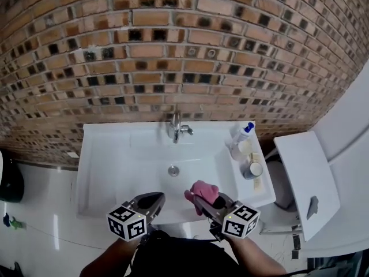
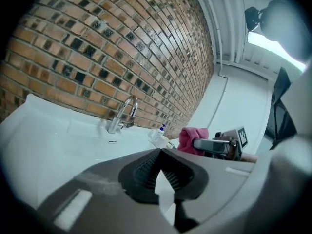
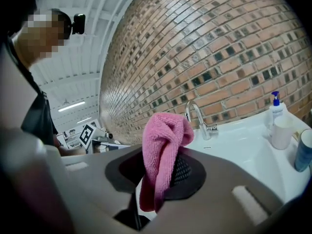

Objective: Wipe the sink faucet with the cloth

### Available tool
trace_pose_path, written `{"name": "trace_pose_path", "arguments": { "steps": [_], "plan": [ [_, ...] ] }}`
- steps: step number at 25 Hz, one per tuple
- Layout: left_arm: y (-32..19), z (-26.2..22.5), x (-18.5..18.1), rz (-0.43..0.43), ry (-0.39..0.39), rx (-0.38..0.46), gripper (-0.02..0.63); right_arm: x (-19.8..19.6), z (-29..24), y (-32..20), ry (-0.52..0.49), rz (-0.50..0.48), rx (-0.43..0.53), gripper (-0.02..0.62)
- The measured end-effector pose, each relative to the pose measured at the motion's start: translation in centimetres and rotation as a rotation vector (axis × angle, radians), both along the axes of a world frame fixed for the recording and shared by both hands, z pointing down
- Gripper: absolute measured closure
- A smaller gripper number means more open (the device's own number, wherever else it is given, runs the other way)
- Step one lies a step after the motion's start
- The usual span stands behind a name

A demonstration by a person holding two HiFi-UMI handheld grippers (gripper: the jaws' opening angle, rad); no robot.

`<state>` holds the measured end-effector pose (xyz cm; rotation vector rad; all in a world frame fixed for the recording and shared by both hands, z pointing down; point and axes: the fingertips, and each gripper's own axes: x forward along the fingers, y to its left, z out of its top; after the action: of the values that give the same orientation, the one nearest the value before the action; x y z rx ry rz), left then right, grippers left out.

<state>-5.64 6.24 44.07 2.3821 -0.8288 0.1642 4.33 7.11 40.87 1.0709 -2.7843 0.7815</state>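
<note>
The right gripper [image 1: 201,203] pinched the pink cloth [image 1: 204,190] in its jaws above the front rim of the sink [image 1: 104,154], while the left gripper [image 1: 154,199] kept its jaws together, empty; wiping seemed unstarted, needing a reach forward to the faucet [image 1: 176,126]

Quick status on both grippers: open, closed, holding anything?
Left gripper: fingers closed, nothing between them.
Right gripper: closed on the pink cloth.

left gripper [image 1: 155,198] closed, right gripper [image 1: 200,201] clamping cloth [image 1: 205,189]
</note>
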Motion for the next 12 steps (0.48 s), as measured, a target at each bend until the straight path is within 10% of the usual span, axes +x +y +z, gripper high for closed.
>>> {"name": "trace_pose_path", "arguments": {
  "steps": [12],
  "plan": [
    [9.3,-0.1,6.3,-0.196,-0.027,0.013,0.6,6.9,-2.3,6.7,-0.044,-0.09,0.087,0.509]
  ]
}}
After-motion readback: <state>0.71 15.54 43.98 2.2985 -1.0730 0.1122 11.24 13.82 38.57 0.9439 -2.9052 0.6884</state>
